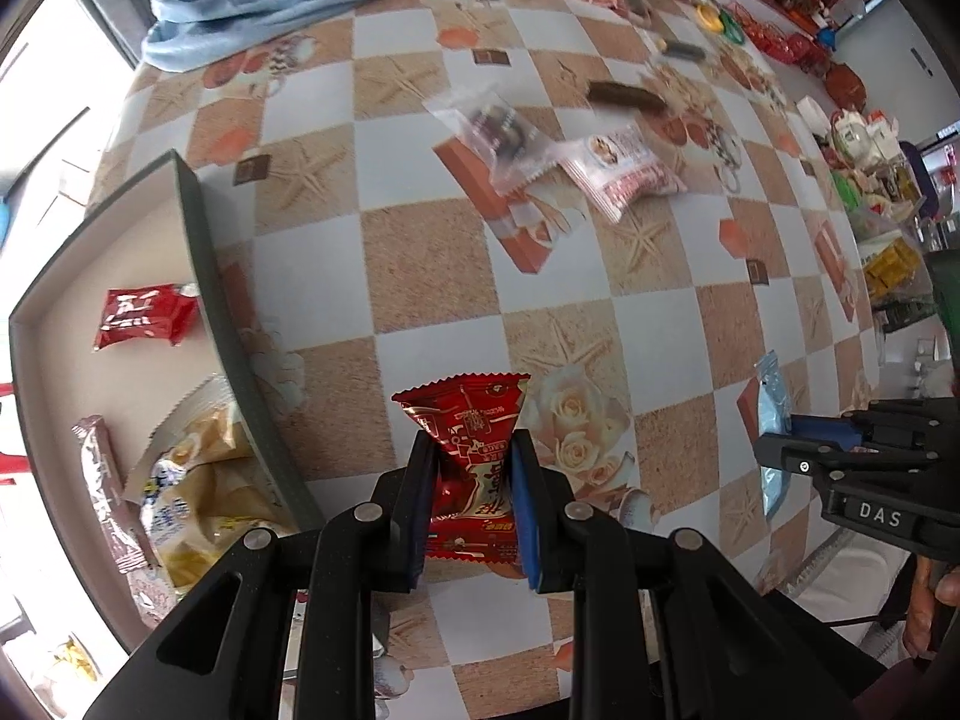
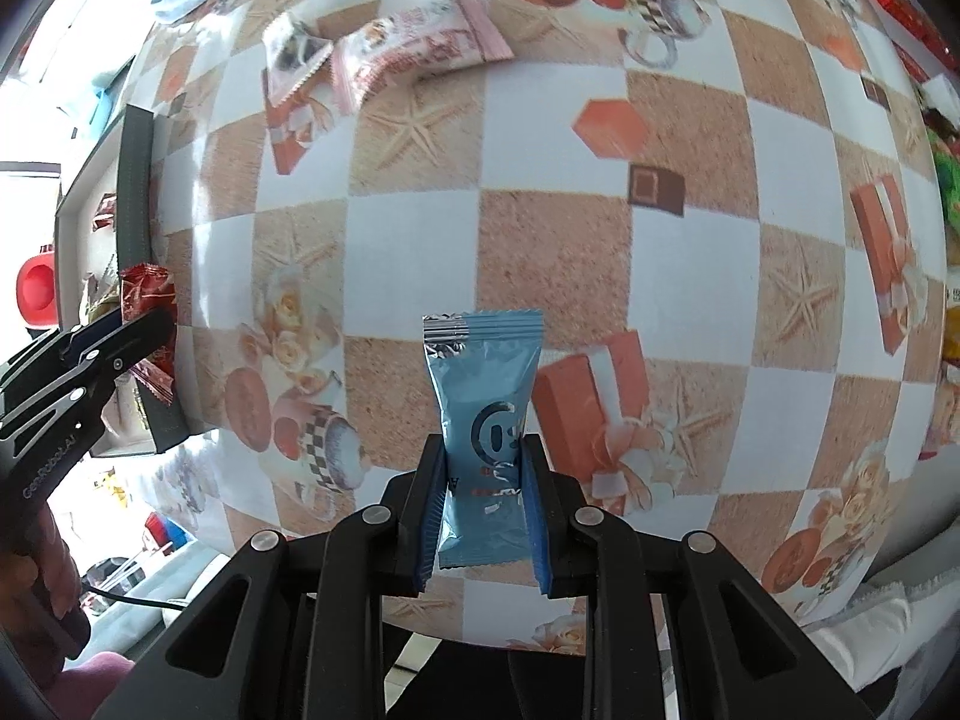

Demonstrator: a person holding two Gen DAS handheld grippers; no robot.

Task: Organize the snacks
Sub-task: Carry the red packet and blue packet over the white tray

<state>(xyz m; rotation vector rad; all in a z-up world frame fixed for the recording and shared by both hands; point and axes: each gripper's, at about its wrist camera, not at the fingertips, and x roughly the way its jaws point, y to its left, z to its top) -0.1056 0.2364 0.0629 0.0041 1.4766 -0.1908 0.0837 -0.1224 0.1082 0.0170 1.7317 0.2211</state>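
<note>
My left gripper (image 1: 471,450) is shut on a red snack packet (image 1: 474,438), held above the patterned tablecloth just right of the dark-walled box (image 1: 204,252). My right gripper (image 2: 483,456) is shut on a light blue snack packet (image 2: 486,384), lifted over the table. In the left wrist view the right gripper (image 1: 780,444) shows at the right edge with the blue packet (image 1: 771,414). In the right wrist view the left gripper (image 2: 150,324) shows at the left edge holding the red packet (image 2: 147,294) by the box (image 2: 135,180).
The box holds a red packet (image 1: 144,315), a yellow-white bag (image 1: 198,480) and a pink bar (image 1: 111,504). On the table lie a clear packet (image 1: 498,132), a pink-white packet (image 1: 624,174), a brown bar (image 1: 627,97) and a blue cloth (image 1: 258,0). More goods crowd the far right edge.
</note>
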